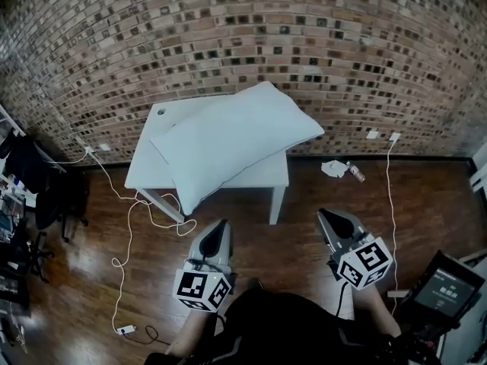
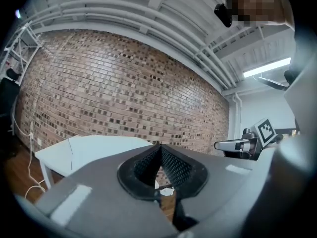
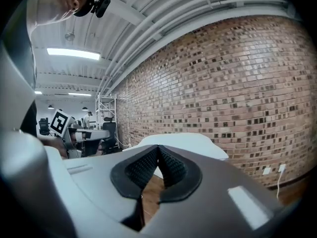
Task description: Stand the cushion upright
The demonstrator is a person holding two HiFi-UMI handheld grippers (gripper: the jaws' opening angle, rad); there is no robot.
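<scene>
A large white cushion [image 1: 228, 141] lies flat across a small white table [image 1: 272, 175], overhanging its front left edge; it also shows as a white shape [image 3: 188, 144] past the right jaws and a white shape [image 2: 94, 147] past the left jaws. My left gripper [image 1: 216, 232] is held short of the table, jaws shut with nothing between them. My right gripper [image 1: 335, 220] is to its right, also shut and empty. Both point toward the table from a distance.
A brick wall [image 1: 251, 44] runs behind the table. White cables [image 1: 125, 226] trail over the wooden floor on the left, another cable [image 1: 393, 196] on the right. Crumpled litter [image 1: 338, 169] lies by the wall. A black chair [image 1: 46, 196] stands left, a device with a screen [image 1: 445, 289] lower right.
</scene>
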